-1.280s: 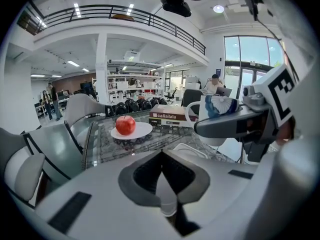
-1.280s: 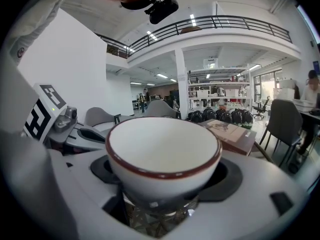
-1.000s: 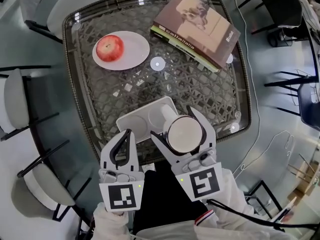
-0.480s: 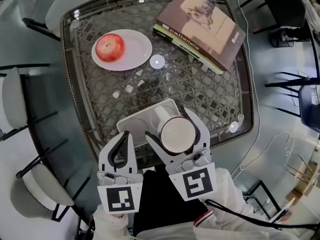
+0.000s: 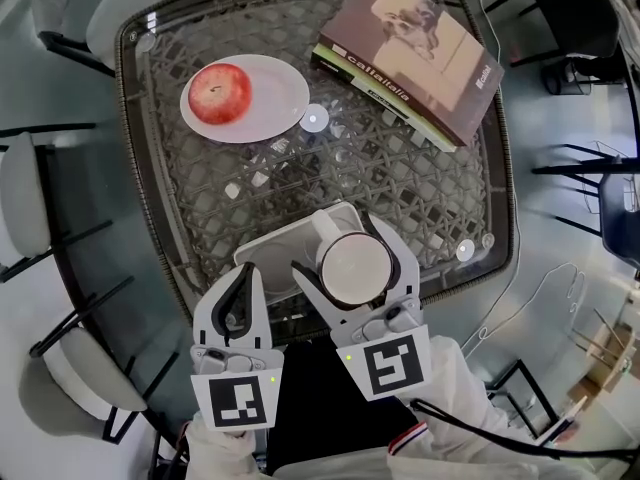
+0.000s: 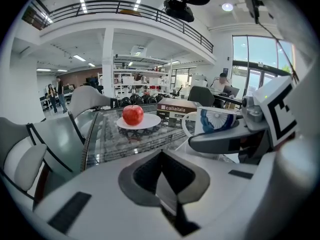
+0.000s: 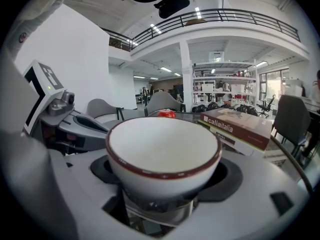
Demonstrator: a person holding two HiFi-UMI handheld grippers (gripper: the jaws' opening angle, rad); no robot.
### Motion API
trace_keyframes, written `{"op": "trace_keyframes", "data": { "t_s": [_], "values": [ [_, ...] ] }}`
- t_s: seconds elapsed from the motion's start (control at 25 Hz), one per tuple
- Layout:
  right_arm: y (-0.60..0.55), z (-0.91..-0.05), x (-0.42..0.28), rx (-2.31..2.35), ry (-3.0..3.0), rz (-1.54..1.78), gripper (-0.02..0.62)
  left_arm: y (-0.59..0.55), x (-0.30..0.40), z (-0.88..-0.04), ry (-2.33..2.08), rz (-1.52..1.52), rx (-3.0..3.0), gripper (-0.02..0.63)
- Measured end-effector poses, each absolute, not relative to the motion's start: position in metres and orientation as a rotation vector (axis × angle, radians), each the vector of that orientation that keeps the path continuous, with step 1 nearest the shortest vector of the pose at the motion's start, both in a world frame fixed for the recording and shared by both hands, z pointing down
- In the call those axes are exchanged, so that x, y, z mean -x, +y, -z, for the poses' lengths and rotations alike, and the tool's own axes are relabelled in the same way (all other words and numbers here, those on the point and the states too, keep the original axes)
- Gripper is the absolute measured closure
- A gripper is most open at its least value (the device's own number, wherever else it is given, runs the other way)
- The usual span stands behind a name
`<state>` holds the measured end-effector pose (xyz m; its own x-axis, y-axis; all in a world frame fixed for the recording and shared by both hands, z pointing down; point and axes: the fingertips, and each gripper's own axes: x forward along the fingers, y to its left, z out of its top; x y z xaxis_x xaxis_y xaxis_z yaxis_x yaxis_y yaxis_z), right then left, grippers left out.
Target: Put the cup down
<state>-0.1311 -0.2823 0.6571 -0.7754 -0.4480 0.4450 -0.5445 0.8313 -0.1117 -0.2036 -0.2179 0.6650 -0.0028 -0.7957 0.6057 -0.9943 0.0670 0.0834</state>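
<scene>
The cup (image 5: pixel 355 270) is gripped upright by the right gripper (image 5: pixel 340 248) and has been eased slightly lower over the tray (image 5: pixel 272 253) at the table (image 5: pixel 400 168) edge. Release looks close. The left gripper (image 5: pixel 247 280) is closed, empty.

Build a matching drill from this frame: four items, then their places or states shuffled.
1. cup
2. apple
3. books
4. left gripper

A. on the white plate
B. jaws together, nothing between them
C. clamped in the right gripper
D. stacked at the far right corner of the table

Pairs: 1-C, 2-A, 3-D, 4-B
</scene>
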Motion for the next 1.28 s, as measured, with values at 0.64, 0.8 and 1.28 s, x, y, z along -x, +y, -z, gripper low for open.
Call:
{"op": "trace_keyframes", "data": {
  "t_s": [0.64,0.8,1.28],
  "values": [
    [-0.283,-0.670,0.134,-0.722,-2.594,-0.319,0.178,-0.219,0.206,-0.672,-1.840,-0.505,-1.749,0.597],
    [-0.281,-0.673,0.134,-0.714,-2.593,-0.312,0.178,-0.219,0.204,-0.675,-1.833,-0.504,-1.746,0.597],
    [-0.276,-0.679,0.135,-0.673,-2.587,-0.236,0.178,-0.220,0.204,-0.679,-1.836,-0.494,-1.735,0.597]
  ]
}}
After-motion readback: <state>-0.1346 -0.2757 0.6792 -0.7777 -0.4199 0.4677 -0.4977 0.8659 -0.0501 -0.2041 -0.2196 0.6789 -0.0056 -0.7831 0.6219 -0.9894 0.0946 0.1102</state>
